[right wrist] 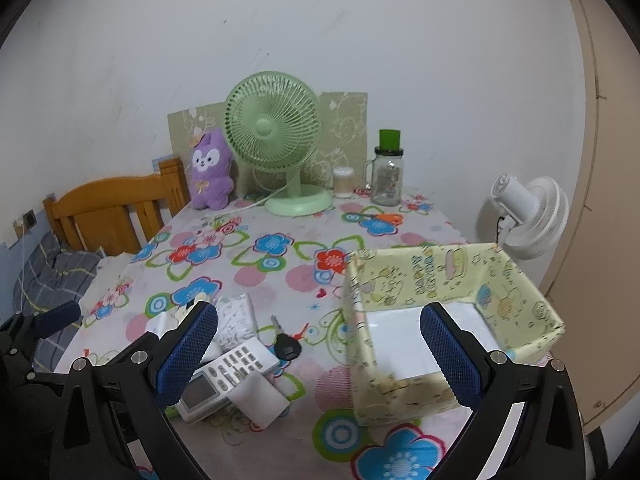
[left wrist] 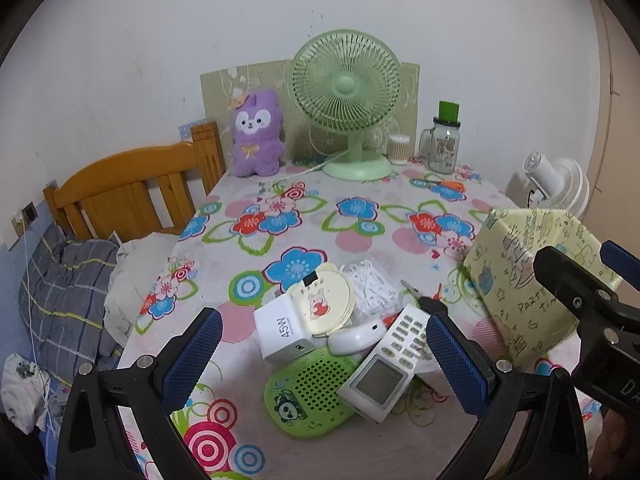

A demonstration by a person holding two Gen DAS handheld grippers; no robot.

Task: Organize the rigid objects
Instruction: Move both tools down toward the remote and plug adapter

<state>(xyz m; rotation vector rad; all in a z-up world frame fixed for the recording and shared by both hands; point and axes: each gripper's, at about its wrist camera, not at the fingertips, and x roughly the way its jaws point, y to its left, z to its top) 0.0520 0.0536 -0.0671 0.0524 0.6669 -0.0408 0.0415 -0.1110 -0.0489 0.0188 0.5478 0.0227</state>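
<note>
Rigid objects are being seen heaped together on the flowered worktop (left wrist: 360, 184), just left of a yellow patterned box (right wrist: 440, 280). In the heap, a white remote control (left wrist: 384, 364) is lying tilted across a green perforated speaker with a panda print (left wrist: 308, 396), with a white 45W charger (left wrist: 282, 334), a round cream compact mirror (left wrist: 324, 300) and a small white rounded device (left wrist: 356, 336) touching one another behind it. A packet of white bits (left wrist: 372, 284) is resting beside the mirror, and a black-headed key (right wrist: 286, 346) is lying between the heap and the box.

The box is being shown open-topped in the right wrist view, its white floor bare; only its walls and bottom are visible inside. None of the heaped items is being held in it.

The left claw (left wrist: 324, 364) is being held released above the heap, its blue pads wide apart on either side of the remote control and speaker, nothing gripped. The right claw (right wrist: 318, 356) is likewise being held spread, one finger over the heap's edge and the other over the box's opening, gripping nothing.

Farther back, a glass mug jar with a green lid (left wrist: 442, 144) is standing upright; its contents cannot be made out. A small cotton swab tub (left wrist: 399, 149), a green desk fan (left wrist: 346, 96) and a purple plush toy (left wrist: 256, 132) are standing along the wall.
</note>
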